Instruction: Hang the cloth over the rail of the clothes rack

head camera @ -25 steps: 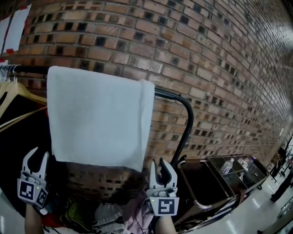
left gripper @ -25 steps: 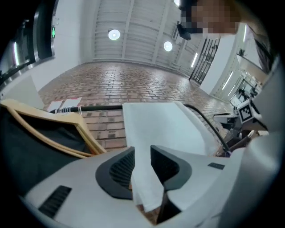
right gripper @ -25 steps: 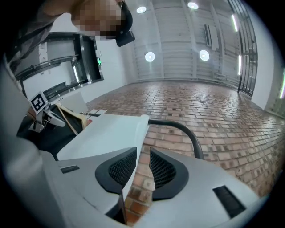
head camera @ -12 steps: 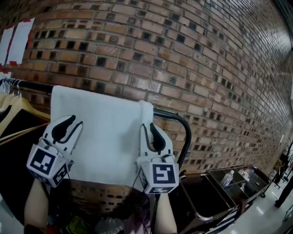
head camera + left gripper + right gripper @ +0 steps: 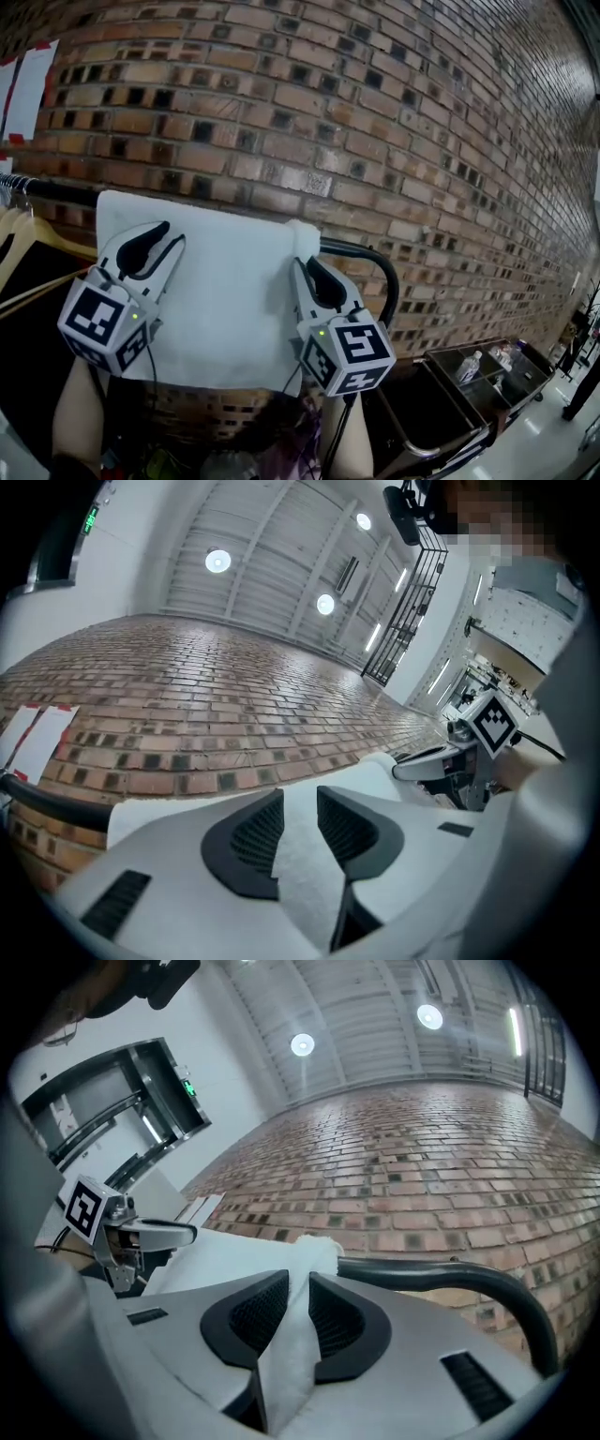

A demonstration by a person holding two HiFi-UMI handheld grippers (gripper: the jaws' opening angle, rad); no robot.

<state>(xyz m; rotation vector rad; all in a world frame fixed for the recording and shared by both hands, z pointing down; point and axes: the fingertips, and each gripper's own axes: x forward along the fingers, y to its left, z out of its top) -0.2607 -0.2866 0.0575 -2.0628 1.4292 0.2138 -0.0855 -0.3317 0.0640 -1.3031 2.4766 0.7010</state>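
A white cloth (image 5: 225,291) is seen draped over the black rail (image 5: 361,251) of the clothes rack, in front of a brick wall (image 5: 375,112). The cloth is hung flat, with its top edge laid along the rail and its lower edge left free below both grippers.

The left gripper (image 5: 167,234) is held against the cloth near its left side. In the left gripper view, its 2 jaws are seen closed on the cloth (image 5: 150,816), with a narrow strip of the fabric filling the gap between the ribbed black pads (image 5: 246,841).

The right gripper (image 5: 305,261) is held at the right edge of the cloth, just beside the bend of the rail. In the right gripper view, its 2 jaws are seen clamped on a fold of the cloth (image 5: 225,1246), which is pinched between the pads and runs down into the gripper body. The rail (image 5: 441,1279) is shown curving away to the right of the jaws.

Wooden hangers (image 5: 28,239) are hung on the rail at the far left. 2 paper sheets (image 5: 23,84) are stuck to the wall at the upper left. A cart (image 5: 469,375) is parked at the lower right.
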